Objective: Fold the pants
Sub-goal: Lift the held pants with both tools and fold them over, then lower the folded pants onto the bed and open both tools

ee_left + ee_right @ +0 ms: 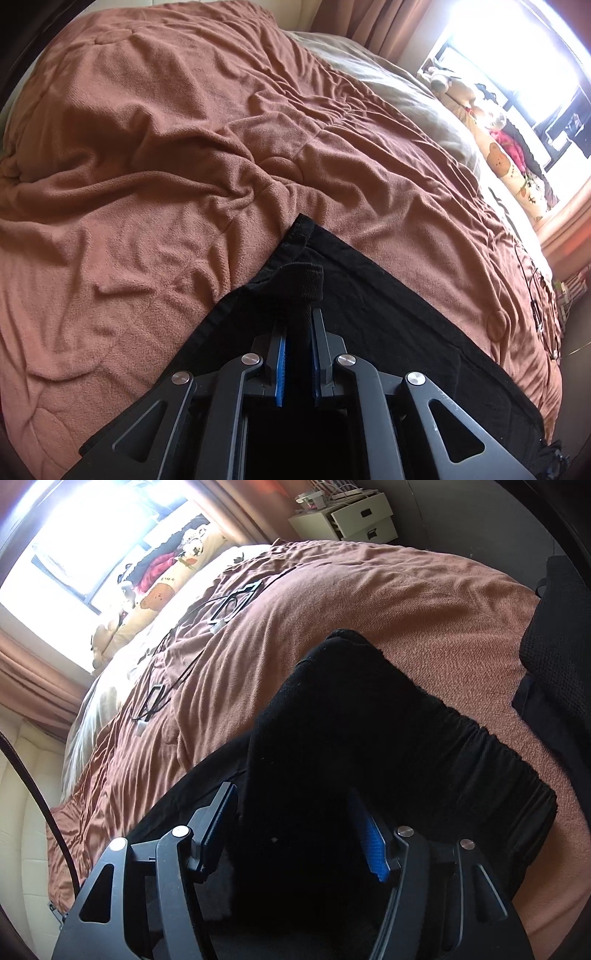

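Left gripper [298, 317] angled down over the bed, blue pads clamped on a bunched fold of the black pants [369, 314], spread flat just ahead on the brown blanket [147, 166]. Right gripper [291, 808] likewise tilted down, jaws standing apart, a dark hump of pants [332, 720] between them; contact with the pads hard to make out in the blackness. Gathered waistband [498, 768] to the right near the blanket's edge. Farther off, cables [229, 605] on the blanket, open room beyond the left gripper, cushions [509, 162] under a glaring window [74, 546], white drawers [354, 520].
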A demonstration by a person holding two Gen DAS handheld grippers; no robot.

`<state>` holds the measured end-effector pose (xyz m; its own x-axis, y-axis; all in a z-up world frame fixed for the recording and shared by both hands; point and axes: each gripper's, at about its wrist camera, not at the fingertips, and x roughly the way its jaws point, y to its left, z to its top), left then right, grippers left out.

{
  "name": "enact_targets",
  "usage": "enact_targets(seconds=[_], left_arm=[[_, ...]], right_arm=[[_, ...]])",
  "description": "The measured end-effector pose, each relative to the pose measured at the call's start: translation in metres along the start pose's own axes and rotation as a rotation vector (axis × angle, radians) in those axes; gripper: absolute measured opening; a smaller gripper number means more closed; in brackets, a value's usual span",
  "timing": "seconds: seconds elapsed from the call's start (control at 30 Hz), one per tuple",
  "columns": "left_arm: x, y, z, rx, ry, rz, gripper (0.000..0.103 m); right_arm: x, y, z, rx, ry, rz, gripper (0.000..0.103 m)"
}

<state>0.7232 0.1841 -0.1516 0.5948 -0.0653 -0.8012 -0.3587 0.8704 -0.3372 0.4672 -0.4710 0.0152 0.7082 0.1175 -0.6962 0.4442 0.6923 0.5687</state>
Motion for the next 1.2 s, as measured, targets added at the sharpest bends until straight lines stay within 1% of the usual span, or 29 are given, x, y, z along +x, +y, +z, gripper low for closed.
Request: enact_targets(seconds=[0.07, 0.1, 0.17, 0.2, 0.3, 0.43, 0.53, 0.6, 0.63, 0.7, 0.73, 0.77, 0.8, 0.9, 1.0, 1.2], left_arm=[[-0.002, -0.003, -0.003, 0.004, 0.002, -0.01, 0.01], [-0.003, -0.004, -0.004, 0.005, 0.005, -0.016, 0.01], [-0.003, -0.007, -0.005, 0.009, 0.012, -0.019, 0.01], [-0.003, -0.009, -0.005, 0.008, 0.014, -0.019, 0.01], [-0.003, -0.012, -0.006, -0.003, 0.021, -0.032, 0.01], [-0.001, -0.016, -0.008, 0.007, 0.031, -0.035, 0.01], [-0.002, -0.018, -0.011, 0.007, 0.041, -0.045, 0.01], [-0.005, -0.019, -0.012, 0.012, 0.036, -0.024, 0.009], [-0.006, -0.02, -0.013, 0.02, 0.031, -0.012, 0.009], [-0.009, -0.023, -0.012, 0.04, 0.022, -0.012, 0.004], [-0.011, -0.024, -0.01, 0.048, 0.015, -0.011, 0.004], [-0.012, -0.025, -0.008, 0.051, 0.007, -0.009, 0.003], [-0.014, -0.026, -0.006, 0.049, 0.0, -0.01, 0.003], [-0.013, -0.028, 0.002, 0.043, -0.011, -0.015, 0.002], [-0.003, -0.028, 0.011, 0.018, -0.001, -0.016, 0.002], [0.018, -0.033, 0.025, -0.006, -0.001, -0.005, 0.002]], right_arm=[[0.001, 0.007, -0.004, -0.003, 0.033, 0.04, 0.06], [0.002, 0.008, -0.005, -0.012, 0.039, 0.047, 0.06], [0.004, 0.02, -0.01, -0.047, 0.058, 0.049, 0.06], [0.009, 0.027, -0.014, -0.066, 0.082, 0.052, 0.06], [0.027, 0.041, -0.021, -0.082, 0.145, 0.049, 0.06], [0.049, 0.061, -0.03, -0.113, 0.204, 0.044, 0.06], [0.066, 0.071, -0.034, -0.107, 0.257, 0.036, 0.06], [0.074, 0.073, -0.036, -0.098, 0.281, 0.04, 0.06], [0.078, 0.076, -0.035, -0.097, 0.287, 0.043, 0.058], [0.08, 0.083, -0.037, -0.106, 0.284, 0.038, 0.027], [0.08, 0.082, -0.036, -0.108, 0.283, 0.04, 0.022], [0.079, 0.083, -0.035, -0.112, 0.276, 0.048, 0.012], [0.077, 0.083, -0.034, -0.124, 0.264, 0.058, 0.009], [0.07, 0.084, -0.034, -0.134, 0.218, 0.096, 0.007], [0.071, 0.085, -0.03, -0.137, 0.195, 0.123, 0.007], [0.103, 0.1, -0.023, -0.125, 0.182, 0.121, 0.007]])
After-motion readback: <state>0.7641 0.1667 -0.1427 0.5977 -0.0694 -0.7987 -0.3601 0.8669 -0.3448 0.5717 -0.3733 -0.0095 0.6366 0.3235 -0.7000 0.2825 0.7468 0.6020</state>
